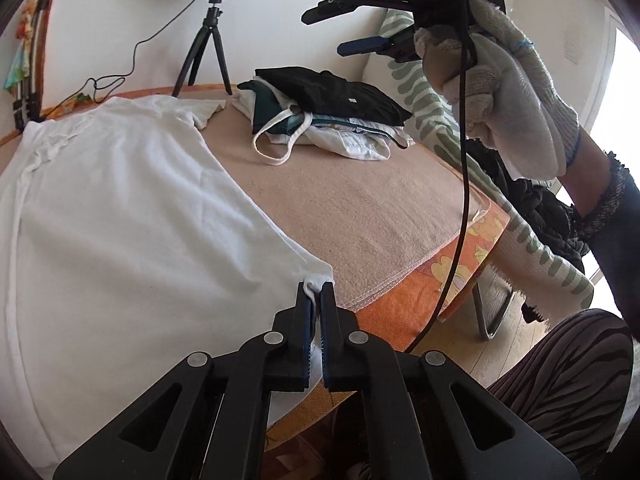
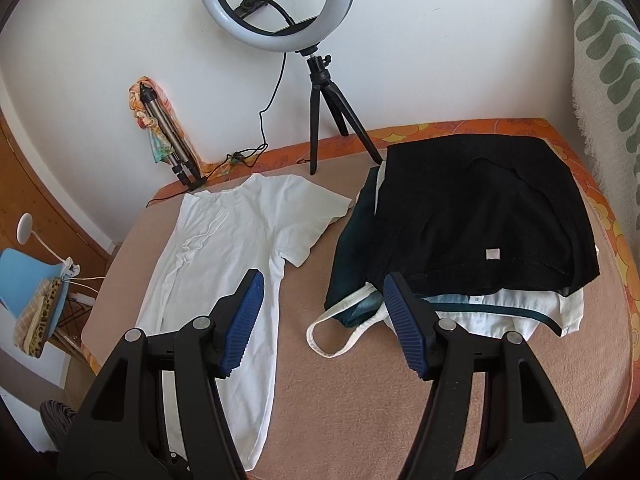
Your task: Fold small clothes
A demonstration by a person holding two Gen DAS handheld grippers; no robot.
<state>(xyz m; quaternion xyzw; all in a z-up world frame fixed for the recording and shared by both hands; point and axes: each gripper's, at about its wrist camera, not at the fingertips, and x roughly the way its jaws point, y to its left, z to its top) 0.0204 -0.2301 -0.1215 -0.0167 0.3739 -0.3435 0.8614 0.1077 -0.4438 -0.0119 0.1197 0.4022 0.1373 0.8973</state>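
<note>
The left gripper [image 1: 318,294] is at the near edge of the surface [image 1: 352,208]; its fingers [image 1: 305,320] are pressed together and pinch the bottom corner of the white T-shirt [image 1: 120,208]. The T-shirt lies flat along the left side of the surface, with its collar toward the far edge and one sleeve spread toward the middle. The right gripper [image 2: 324,300] hangs in the air above the middle of the surface, held by a gloved right hand [image 1: 508,92], and its blue fingers [image 2: 246,320] are spread wide with nothing between them. Further back, at the far right corner, there is a pile of folded clothes [image 2: 460,240] with a black garment [image 2: 480,208] on top. Behind, at the far edge near the wall, a ring light [image 2: 276,4] stands on a small black tripod [image 2: 332,108].
</note>
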